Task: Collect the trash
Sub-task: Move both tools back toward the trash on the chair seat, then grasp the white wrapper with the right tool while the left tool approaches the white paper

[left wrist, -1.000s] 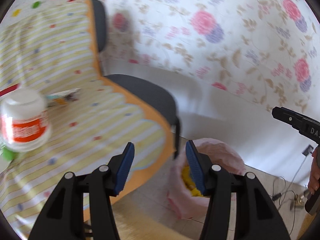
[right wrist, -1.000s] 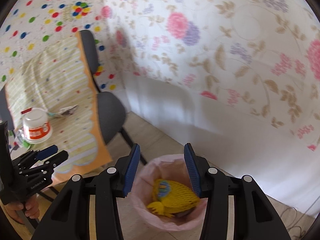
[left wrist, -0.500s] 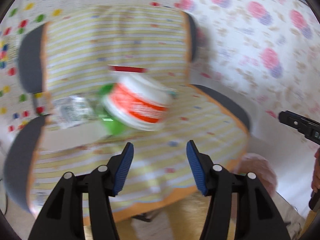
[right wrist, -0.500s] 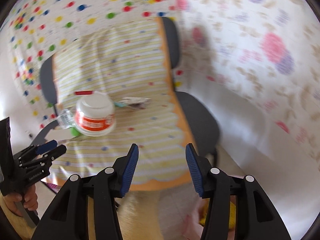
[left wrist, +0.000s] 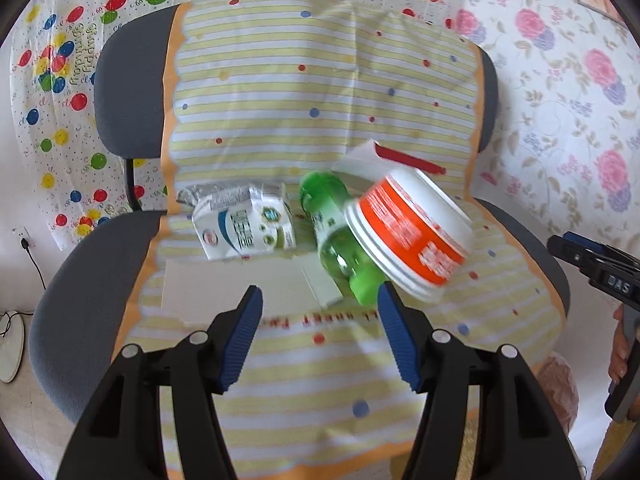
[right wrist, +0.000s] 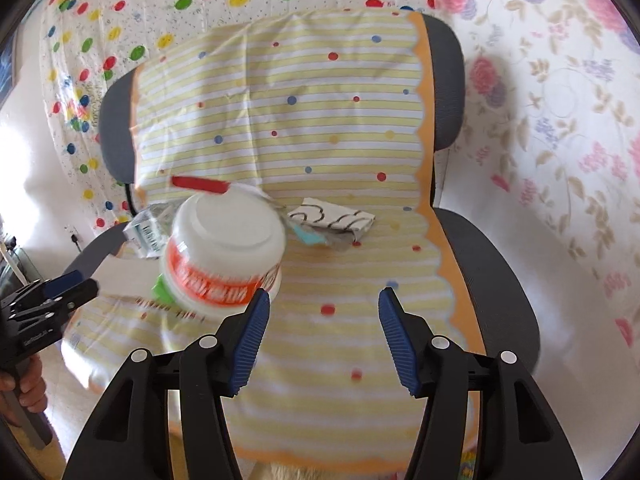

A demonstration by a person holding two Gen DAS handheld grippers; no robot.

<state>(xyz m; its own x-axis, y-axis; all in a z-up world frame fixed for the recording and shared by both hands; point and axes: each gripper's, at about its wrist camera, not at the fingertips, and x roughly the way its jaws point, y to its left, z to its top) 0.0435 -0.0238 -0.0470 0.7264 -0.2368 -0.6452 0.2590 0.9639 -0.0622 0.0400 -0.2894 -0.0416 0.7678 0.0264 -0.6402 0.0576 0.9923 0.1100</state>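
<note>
My left gripper (left wrist: 320,336) slightly opening, empty, my right gripper (right wrist: 322,338) opening, empty, above chair-top trash, white-and-orange tub (left wrist: 408,232), green bottle (left wrist: 340,240)

On the chair seat (left wrist: 92,280), over the cloth (left wrist: 320,100), the carton (left wrist: 244,224) lies left of the bottle (left wrist: 336,240); the tub (left wrist: 408,236) leans just right of it. Wrapper (right wrist: 334,220) sits right of the tub, paper sheet (left wrist: 240,292) in front of the carton.

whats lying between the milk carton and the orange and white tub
A green bottle on its side, between the milk carton and the tub, clearest in the left wrist view.
</note>
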